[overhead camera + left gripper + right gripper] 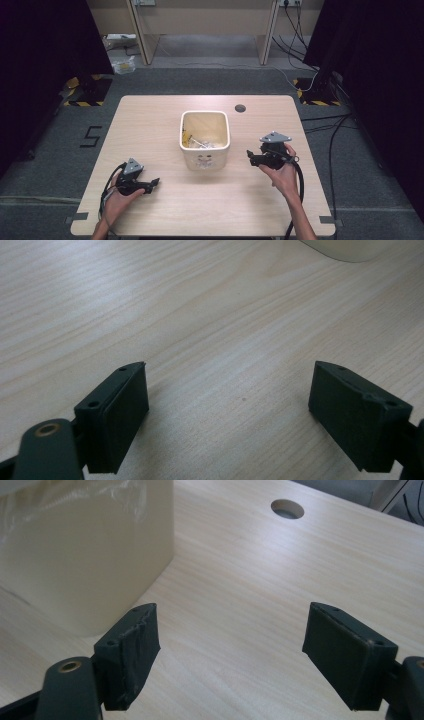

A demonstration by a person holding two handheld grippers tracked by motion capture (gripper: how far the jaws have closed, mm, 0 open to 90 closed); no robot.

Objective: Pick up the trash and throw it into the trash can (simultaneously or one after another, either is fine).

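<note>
Both grippers, left gripper [156,182] and right gripper [249,154], are being held with jaws apart and empty over the worktop [165,210]. Between them a cream bin [205,159] is standing; any reach should probably be kept clear of its rim.

1 table [165,205], 1 cream bin [205,159], 1 cable hole [240,108] — 2 grippers: left [156,182], right [248,155].

Light wooden table [165,115] with a round cable hole [240,108] near its far edge; cream square bin [205,140] at centre, holding crumpled clear plastic [202,144].
</note>
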